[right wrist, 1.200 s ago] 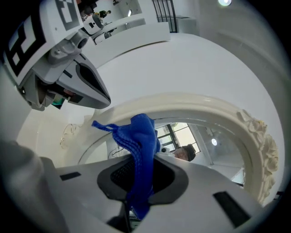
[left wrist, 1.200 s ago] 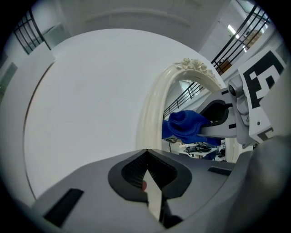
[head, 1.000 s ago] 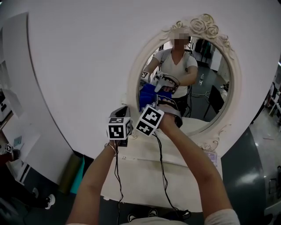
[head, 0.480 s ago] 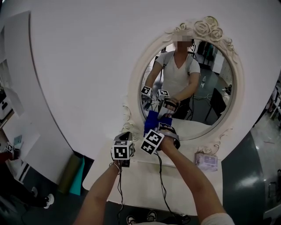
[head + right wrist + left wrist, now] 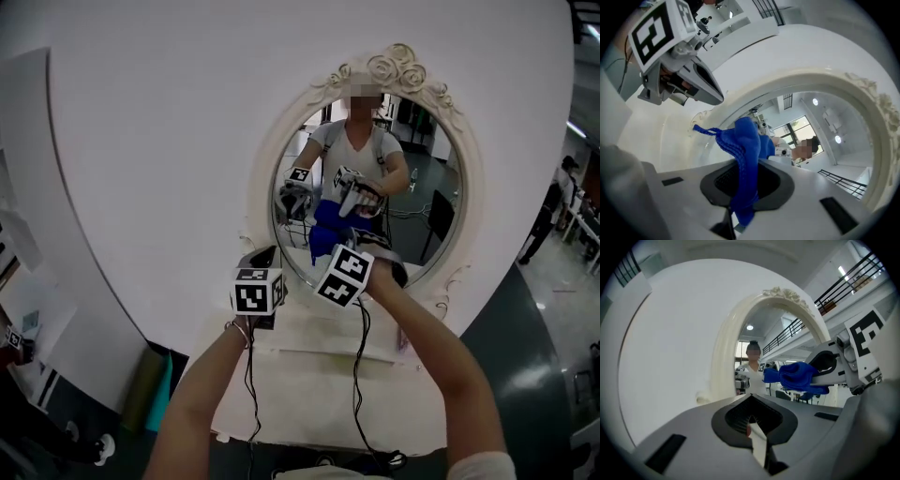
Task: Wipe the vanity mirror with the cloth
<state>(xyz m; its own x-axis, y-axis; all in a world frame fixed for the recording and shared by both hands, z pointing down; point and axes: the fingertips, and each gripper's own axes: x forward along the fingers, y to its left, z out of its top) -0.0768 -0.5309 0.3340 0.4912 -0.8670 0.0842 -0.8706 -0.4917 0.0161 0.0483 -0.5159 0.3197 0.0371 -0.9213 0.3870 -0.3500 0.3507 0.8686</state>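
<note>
The oval vanity mirror [image 5: 412, 178] has an ornate cream frame [image 5: 394, 67] and stands on a white table. My right gripper [image 5: 354, 246] is shut on a blue cloth [image 5: 327, 240] and holds it against the lower left of the glass. In the right gripper view the blue cloth [image 5: 746, 154] hangs bunched out of the jaws, in front of the mirror frame [image 5: 820, 83]. My left gripper [image 5: 263, 260] is shut and holds nothing, beside the frame's lower left. The left gripper view shows the cloth [image 5: 797, 376] to the right, and the frame [image 5: 725, 352] ahead.
The white vanity table [image 5: 319, 366] runs below the mirror, with cables hanging over its front edge. A white wall panel [image 5: 150, 141] stands behind. Teal and olive rolls [image 5: 157, 377] lean on the floor at the left. A person [image 5: 547, 217] stands far right.
The right gripper slid the cloth down to the mirror's bottom rim, then back up a little on the glass. The left gripper stayed by the lower left frame. The head view shifted.
</note>
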